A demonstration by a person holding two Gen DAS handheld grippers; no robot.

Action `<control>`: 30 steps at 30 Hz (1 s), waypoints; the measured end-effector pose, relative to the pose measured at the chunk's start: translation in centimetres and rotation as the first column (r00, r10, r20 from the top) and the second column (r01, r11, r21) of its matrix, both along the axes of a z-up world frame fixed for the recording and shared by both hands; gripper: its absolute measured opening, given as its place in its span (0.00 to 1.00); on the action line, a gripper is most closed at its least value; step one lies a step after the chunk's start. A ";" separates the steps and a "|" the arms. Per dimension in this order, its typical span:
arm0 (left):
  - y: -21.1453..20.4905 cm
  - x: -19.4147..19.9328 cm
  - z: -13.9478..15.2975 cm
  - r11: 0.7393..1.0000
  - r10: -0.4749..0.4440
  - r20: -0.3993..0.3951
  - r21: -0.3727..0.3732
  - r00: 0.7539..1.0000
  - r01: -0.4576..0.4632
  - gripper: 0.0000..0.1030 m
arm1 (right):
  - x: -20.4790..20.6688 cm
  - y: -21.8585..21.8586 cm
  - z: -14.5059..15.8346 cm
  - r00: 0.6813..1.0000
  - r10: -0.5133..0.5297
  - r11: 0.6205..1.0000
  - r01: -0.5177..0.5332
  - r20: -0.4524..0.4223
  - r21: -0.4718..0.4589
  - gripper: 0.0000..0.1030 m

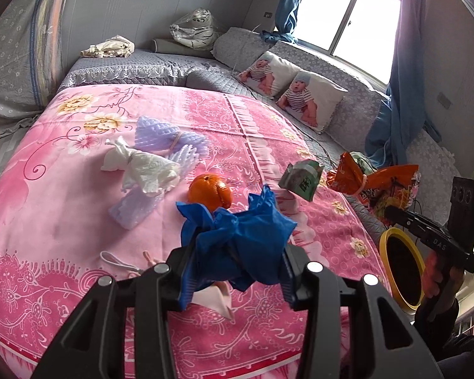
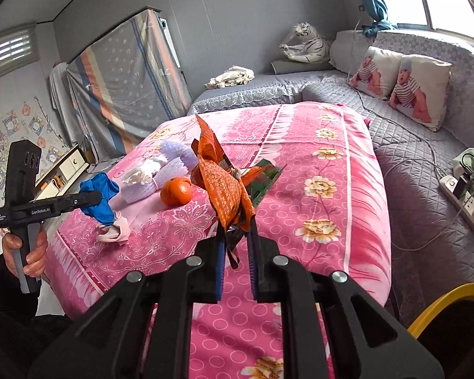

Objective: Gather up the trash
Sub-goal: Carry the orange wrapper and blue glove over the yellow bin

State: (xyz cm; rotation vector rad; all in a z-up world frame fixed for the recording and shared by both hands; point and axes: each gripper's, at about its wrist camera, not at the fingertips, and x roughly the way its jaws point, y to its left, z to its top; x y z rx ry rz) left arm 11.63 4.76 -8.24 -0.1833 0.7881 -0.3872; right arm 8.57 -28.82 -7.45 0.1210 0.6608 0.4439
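Left gripper clamps a crumpled glossy blue bag above the pink floral bedspread; right gripper nearly closed, pinching a creased orange foil wrapper aloft; round orange, white tissue wad, lilac foam netting beyond; yellow-rimmed bin beside the bed.
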 end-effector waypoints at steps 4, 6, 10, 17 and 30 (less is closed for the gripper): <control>-2.2 0.2 0.3 0.999 -0.050 0.004 0.007 0.999 0.050 0.39 | -0.4 -2.0 0.3 0.999 -0.052 0.999 0.052 0.009 0.012 0.11; -3.4 0.4 0.3 0.997 -0.076 0.002 0.012 0.997 0.076 0.39 | -0.6 -3.0 0.3 0.997 -0.073 0.997 0.073 0.008 0.016 0.11; -5.9 0.9 0.3 0.991 -0.132 -0.004 0.020 0.991 0.132 0.39 | -1.0 -4.8 0.1 0.993 -0.117 0.993 0.117 -0.001 0.022 0.11; -10.9 1.5 -0.1 0.969 -0.245 -0.018 0.028 0.969 0.245 0.39 | -1.7 -7.9 -0.5 0.982 -0.190 0.982 0.190 -0.022 0.019 0.11; -22.6 1.1 -0.2 0.872 -0.487 -0.024 0.056 0.873 0.487 0.39 | -4.8 -15.4 -0.9 0.916 -0.400 0.916 0.401 -0.044 0.024 0.11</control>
